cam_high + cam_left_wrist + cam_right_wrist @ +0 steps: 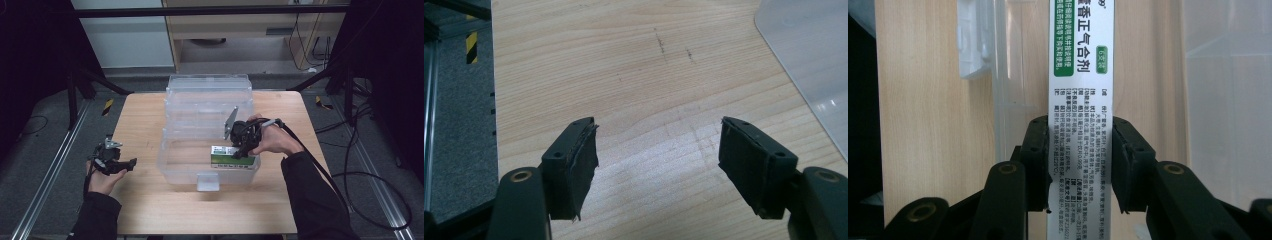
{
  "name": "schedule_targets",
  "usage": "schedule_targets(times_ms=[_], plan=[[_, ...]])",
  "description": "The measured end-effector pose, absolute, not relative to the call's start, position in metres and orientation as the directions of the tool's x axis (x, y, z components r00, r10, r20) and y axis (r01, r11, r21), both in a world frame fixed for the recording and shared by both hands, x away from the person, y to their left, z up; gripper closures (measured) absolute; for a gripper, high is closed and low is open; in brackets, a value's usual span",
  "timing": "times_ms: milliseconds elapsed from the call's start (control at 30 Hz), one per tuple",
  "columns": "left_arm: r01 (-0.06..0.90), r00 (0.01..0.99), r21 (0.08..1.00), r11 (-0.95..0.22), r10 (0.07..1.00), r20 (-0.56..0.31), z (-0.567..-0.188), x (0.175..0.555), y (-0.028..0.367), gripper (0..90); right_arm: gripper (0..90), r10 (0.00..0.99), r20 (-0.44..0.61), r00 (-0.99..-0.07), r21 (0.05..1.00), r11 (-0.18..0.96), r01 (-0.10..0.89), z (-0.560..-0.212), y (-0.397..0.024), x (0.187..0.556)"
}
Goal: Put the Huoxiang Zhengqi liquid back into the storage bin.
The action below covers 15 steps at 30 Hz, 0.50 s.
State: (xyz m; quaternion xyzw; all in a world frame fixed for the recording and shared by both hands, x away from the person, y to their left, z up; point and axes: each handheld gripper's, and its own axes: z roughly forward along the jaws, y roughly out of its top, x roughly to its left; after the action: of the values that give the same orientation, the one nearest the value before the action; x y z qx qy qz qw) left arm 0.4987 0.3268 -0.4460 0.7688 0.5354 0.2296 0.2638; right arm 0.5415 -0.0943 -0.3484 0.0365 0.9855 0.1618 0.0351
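A dark room with grey floor and rails surrounds a pale wooden worktop [150, 200]. At its middle, toward the far edge, stands a clear plastic bin [172, 165] with its lid [207, 87] tipped up behind it. The person's right forearm reaches in from the near right corner, wrist bent inward over the bin's right wall; the right hand-held gripper [239, 150] points down into the bin, its jaws clamped on the narrow sides of a white-and-green box [1080, 95] lying against the bin's near wall. The left forearm rests near the left edge, where the left hand-held gripper [659, 160] points across bare wood, jaws wide apart, holding nothing.
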Motion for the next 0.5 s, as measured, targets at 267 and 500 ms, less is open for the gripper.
schedule_targets(times_ms=[267,500], plan=[[0.703,0.324,0.649,-0.291,0.943,0.072,-0.4477,0.4993,0.3253,30.9,64.1,0.058,-0.051,-0.997,0.328,0.944,0.038,-0.3525,-0.0979,0.5395],[0.704,0.324,0.647,-0.293,0.943,0.074,-0.4481,0.4994,0.3253,30.8,64.1,0.041,-0.039,-0.998,0.327,0.945,0.026,-0.3573,-0.098,0.5389]])
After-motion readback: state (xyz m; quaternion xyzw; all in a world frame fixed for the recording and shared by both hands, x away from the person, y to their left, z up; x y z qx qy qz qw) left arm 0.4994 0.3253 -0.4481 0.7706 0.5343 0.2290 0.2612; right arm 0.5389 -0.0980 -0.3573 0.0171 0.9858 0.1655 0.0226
